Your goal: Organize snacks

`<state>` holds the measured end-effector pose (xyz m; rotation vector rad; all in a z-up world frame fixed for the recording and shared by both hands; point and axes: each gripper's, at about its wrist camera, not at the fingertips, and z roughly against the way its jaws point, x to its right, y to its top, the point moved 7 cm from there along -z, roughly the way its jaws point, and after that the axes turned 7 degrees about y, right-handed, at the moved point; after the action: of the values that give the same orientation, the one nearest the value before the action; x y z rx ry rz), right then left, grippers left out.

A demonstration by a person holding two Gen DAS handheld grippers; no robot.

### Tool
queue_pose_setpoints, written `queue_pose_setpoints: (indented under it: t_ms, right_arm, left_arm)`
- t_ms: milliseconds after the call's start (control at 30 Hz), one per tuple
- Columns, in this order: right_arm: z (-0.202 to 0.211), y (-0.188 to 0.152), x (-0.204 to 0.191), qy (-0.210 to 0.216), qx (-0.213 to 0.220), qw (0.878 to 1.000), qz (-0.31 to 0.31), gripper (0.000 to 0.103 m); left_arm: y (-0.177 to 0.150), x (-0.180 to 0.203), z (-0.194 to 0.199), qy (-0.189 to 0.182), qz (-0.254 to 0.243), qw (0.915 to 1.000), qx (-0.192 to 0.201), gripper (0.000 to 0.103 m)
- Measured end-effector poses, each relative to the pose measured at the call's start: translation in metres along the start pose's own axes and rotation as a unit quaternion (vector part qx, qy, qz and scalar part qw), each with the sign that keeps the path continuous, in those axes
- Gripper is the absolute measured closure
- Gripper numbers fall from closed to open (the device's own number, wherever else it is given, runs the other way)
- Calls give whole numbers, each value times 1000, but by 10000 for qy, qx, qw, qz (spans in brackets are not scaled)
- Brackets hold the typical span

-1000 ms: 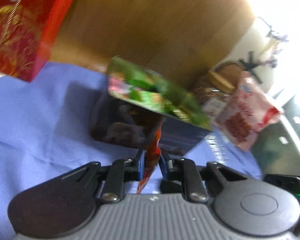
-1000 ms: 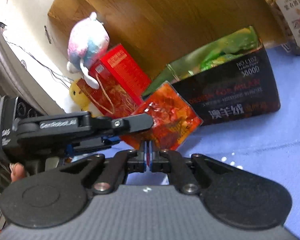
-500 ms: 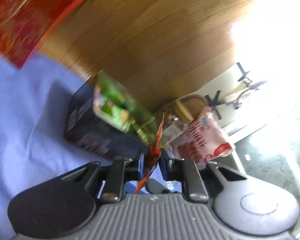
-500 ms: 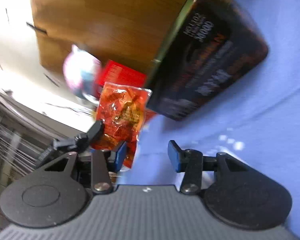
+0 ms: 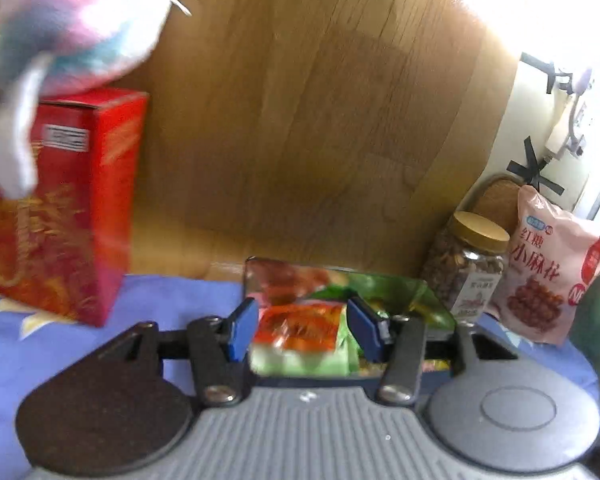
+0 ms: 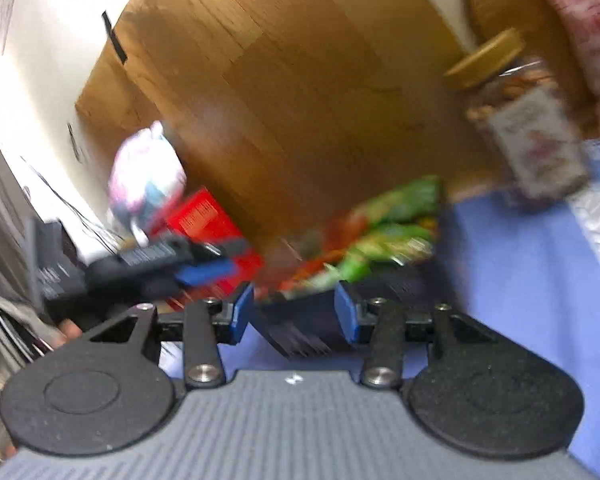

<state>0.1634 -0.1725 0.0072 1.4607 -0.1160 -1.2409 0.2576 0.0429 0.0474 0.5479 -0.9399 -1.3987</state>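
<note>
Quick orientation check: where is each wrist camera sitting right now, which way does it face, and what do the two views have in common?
Left wrist: behind the left gripper, jaws open, facing the wooden board across the snack box, orange packet in it; red box left, jar right.
Right wrist: behind the right gripper, jaws open and empty, aimed at the same box from its right; left gripper and a hand show at left.
Shared: snack box, jar, red box, plush toy, blue cloth.

Daylight glare blows out the upper right of the left view; motion blur smears both, edges bowed by fisheye.
</note>
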Motion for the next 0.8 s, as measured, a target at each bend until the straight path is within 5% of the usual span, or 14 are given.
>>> queue_pose_setpoints:
  t_ms: [333, 433, 500, 567, 633, 800]
  right_arm:
    - [95, -77, 0, -1379, -65, 9904, -116, 54]
    - [114, -87, -8, -1650, -125, 9862, -46, 54]
    - [124, -91, -8, -1812, -130, 9833, -94, 54]
    - [131, -96, -6, -1888, -89, 9816, -259, 54]
    - [139, -101, -6, -1861, -59, 9817, -401, 52]
    - [161, -105, -12, -1960, 270, 9795, -382, 42]
  left_arm:
    - [-105, 72, 85, 237, -1254, 9918, 18, 49]
    - [-118, 77, 99, 368, -1501, 9879, 98, 41]
    - [-120, 74, 105, 361, -1332, 9904, 47, 14]
    - [-119, 73, 112, 373, -1251, 9913, 145, 0]
    - [-118, 74, 115, 528, -1358, 9890, 238, 0]
    - [-132, 102, 113, 227, -1596, 9869, 94, 0]
